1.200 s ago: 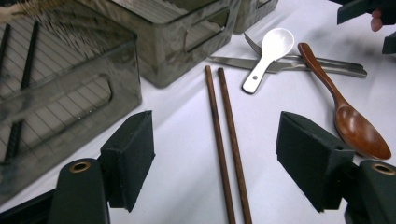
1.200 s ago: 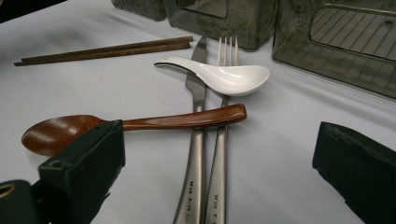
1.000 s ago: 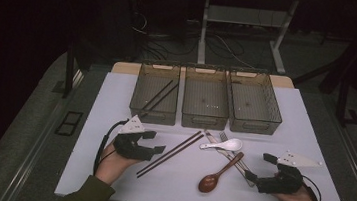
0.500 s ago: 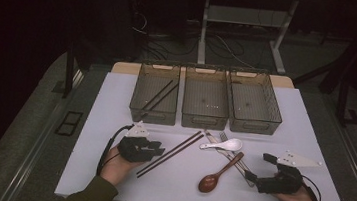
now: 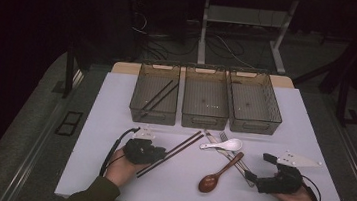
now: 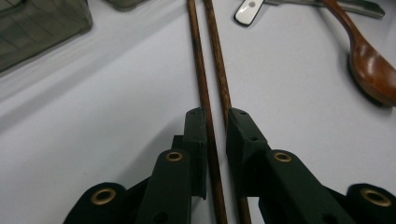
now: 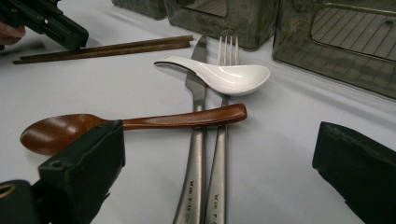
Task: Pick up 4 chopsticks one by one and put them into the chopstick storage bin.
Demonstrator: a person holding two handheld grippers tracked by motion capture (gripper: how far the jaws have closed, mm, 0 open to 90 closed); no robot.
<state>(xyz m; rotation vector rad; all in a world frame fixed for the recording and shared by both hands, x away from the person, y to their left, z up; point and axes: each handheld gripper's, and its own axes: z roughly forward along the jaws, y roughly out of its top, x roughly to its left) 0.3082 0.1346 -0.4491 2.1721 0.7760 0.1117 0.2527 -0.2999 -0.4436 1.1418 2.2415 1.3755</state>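
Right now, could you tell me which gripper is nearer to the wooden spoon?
Right. The right gripper sits just beside the wooden spoon, jaws open toward it. The left gripper is farther off, its jaws closing around the chopsticks.

Your chopsticks (image 6: 212, 79): two thin dark-brown wood sticks w/ fine ribbed grain, lying flat on the white table, side by side & nearly parallel, slim gap betw. them. They run diagonally, far ends pointing toward the bins, near ends by your left hand.
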